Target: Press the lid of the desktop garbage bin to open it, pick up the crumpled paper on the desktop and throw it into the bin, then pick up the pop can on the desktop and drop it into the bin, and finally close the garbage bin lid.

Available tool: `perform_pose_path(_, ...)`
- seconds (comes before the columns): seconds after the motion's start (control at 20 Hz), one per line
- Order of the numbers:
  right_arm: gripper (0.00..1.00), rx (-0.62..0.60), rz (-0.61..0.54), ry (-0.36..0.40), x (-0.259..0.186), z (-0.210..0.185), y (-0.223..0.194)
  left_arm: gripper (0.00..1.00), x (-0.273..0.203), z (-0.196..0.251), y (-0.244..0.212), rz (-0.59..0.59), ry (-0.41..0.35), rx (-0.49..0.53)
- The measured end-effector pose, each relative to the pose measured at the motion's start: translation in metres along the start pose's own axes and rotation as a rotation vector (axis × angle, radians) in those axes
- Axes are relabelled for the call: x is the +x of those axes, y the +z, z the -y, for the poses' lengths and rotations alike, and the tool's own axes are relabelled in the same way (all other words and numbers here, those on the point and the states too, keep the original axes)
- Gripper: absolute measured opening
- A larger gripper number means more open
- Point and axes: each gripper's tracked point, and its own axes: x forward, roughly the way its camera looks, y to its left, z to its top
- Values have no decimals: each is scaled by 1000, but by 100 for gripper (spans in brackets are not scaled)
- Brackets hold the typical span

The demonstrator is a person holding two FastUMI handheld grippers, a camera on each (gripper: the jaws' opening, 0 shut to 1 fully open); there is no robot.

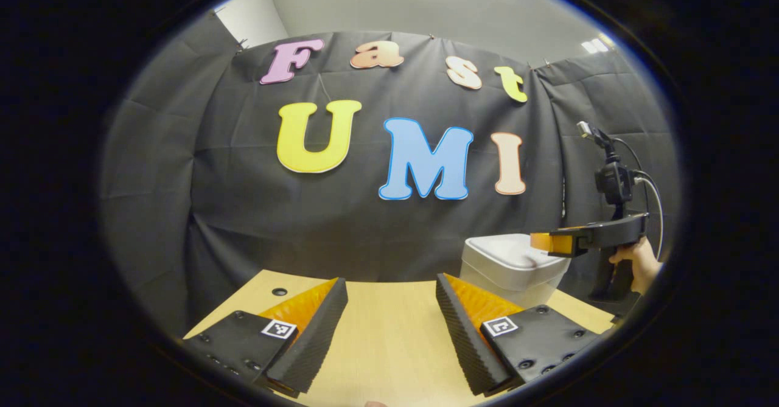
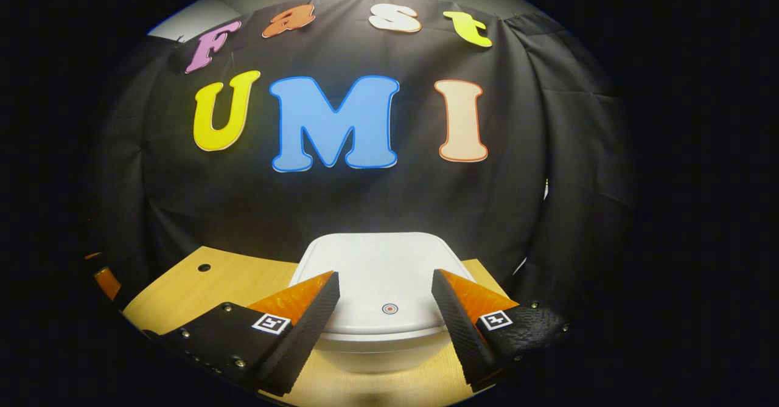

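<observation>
Barely begun: bin [image 2: 380, 300] at the back of the table [image 2: 243, 279] with lid [image 2: 383, 267] down, right gripper [image 2: 384, 309] poised above it, left gripper [image 1: 389, 319] idle, both with jaws apart and empty, paper and can untouched.

The garbage bin [image 2: 380, 309] is a white, rounded box standing upright on the wooden desktop [image 2: 243, 282], close in front of the black cloth wall. Its flat lid [image 2: 383, 267] lies shut, with a small round red-ringed mark near the lid's front edge.
</observation>
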Motion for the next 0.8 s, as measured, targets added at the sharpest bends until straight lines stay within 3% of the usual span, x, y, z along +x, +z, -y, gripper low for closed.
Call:
perform_pose_path(0.4,97,-1,122,40,-45,6,25,96,1,9,8,24,57,18)
perform_pose_path(0.8,97,11,174,97,-89,10,22,96,-5,20,30,81,122,61)
